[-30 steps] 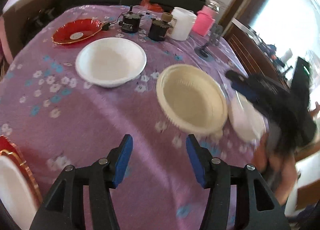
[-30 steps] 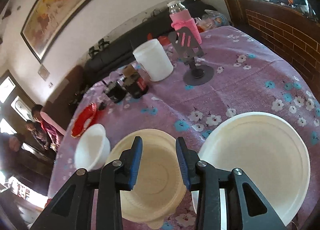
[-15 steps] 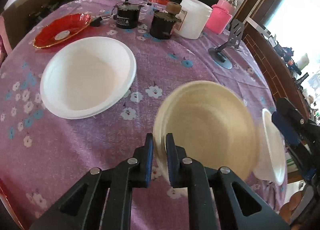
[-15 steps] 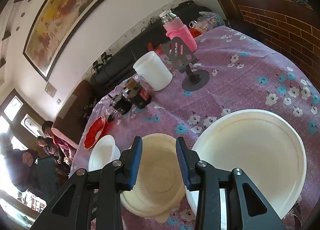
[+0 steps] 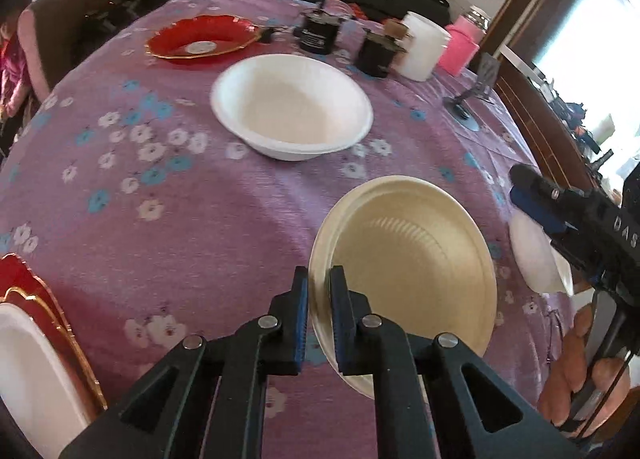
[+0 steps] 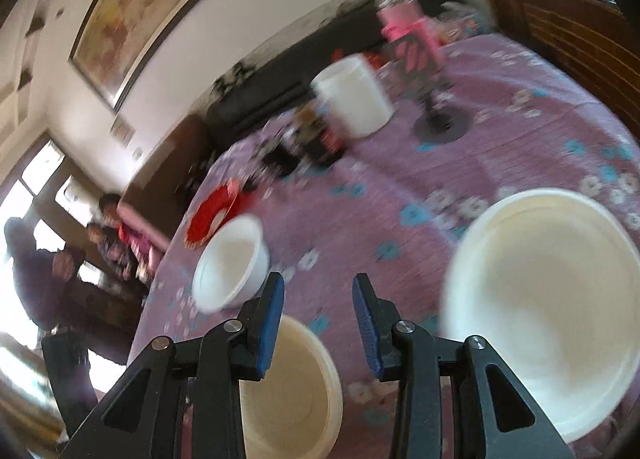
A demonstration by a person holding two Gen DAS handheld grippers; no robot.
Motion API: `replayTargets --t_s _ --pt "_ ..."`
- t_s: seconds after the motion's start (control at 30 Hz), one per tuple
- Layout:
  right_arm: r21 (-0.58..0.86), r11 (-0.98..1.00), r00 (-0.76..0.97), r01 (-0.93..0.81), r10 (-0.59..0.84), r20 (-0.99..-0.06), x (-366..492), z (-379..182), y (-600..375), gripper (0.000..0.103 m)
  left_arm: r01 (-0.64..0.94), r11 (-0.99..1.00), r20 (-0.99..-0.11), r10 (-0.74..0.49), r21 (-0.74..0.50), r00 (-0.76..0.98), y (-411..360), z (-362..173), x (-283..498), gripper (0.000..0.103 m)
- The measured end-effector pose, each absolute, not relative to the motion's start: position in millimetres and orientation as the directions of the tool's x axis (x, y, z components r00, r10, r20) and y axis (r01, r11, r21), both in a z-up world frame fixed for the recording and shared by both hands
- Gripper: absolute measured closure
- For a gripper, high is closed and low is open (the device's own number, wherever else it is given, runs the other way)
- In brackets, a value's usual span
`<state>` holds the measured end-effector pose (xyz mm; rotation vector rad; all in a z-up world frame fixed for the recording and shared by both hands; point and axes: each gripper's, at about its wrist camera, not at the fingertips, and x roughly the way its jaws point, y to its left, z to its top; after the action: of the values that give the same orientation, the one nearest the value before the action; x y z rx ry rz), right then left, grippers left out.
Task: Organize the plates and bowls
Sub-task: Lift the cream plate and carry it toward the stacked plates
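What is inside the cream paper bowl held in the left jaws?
Nothing shows inside the cream ribbed paper bowl; its inner surface looks bare. The near rim section is covered by the left gripper.

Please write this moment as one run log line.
left gripper: shut on cream bowl rim, bowl tilted | right gripper: open, empty | white bowl: on purple tablecloth

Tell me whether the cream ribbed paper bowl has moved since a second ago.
Yes. The cream ribbed paper bowl, clamped by the left gripper, has tipped up off the purple floral tablecloth.
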<state>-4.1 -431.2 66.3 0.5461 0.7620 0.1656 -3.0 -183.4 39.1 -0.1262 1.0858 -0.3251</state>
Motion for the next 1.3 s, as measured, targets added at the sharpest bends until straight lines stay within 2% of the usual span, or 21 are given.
replayTargets --t_s 0.07,0.23,0.33,0.37,0.4,0.43,0.77,1.03,1.3 --pt "0.512 0.859 0.676 0.029 0.360 -0.642 0.8 58.6 -420.2 0.064 0.198 0.940 -0.841 -0.339 -0.279 0.423 -179.8 39.5 -4.6 0.093" --pt "0.450 0.892 0.592 -0.025 0.376 -0.712 5.1 46.7 -402.9 0.064 0.226 0.948 -0.839 -0.304 -0.222 0.451 -184.3 39.3 -11.2 0.088" --pt "0.397 0.917 0.536 -0.041 0.356 -0.766 5.6 34.8 -394.9 0.065 0.230 0.946 -0.846 -0.310 -0.229 0.433 -184.7 33.9 -10.8 0.087" --pt "0.401 0.916 0.529 -0.034 0.357 -0.770 5.9 31.3 -394.6 0.068 0.230 0.946 -0.847 -0.309 -0.228 0.432 -184.9 32.6 -11.0 0.087" --pt "0.393 0.919 0.517 -0.031 0.351 -0.780 7.0 27.1 -392.8 0.084 0.235 0.947 -0.847 -0.303 -0.218 0.437 -186.2 31.7 -11.3 0.087" --pt "0.384 0.923 0.516 -0.031 0.344 -0.785 7.7 25.5 -391.2 0.091 0.240 0.949 -0.847 -0.293 -0.203 0.444 -187.7 31.2 -12.3 0.087" --pt "0.406 0.913 0.604 -0.035 0.343 -0.719 3.1 38.2 -388.8 0.090 0.237 0.969 -0.798 -0.198 -0.071 0.569 -194.7 43.8 -17.7 0.087" --pt "0.306 0.951 0.581 -0.035 0.268 -0.768 11.2 23.2 -369.5 0.090 0.213 0.974 -0.812 -0.181 -0.072 0.555 -191.2 30.9 -9.0 0.087" --pt "0.276 0.960 0.610 -0.047 0.247 -0.753 11.0 20.1 -364.3 0.090 0.220 0.974 -0.793 -0.175 -0.053 0.584 -191.4 26.0 -11.5 0.087"
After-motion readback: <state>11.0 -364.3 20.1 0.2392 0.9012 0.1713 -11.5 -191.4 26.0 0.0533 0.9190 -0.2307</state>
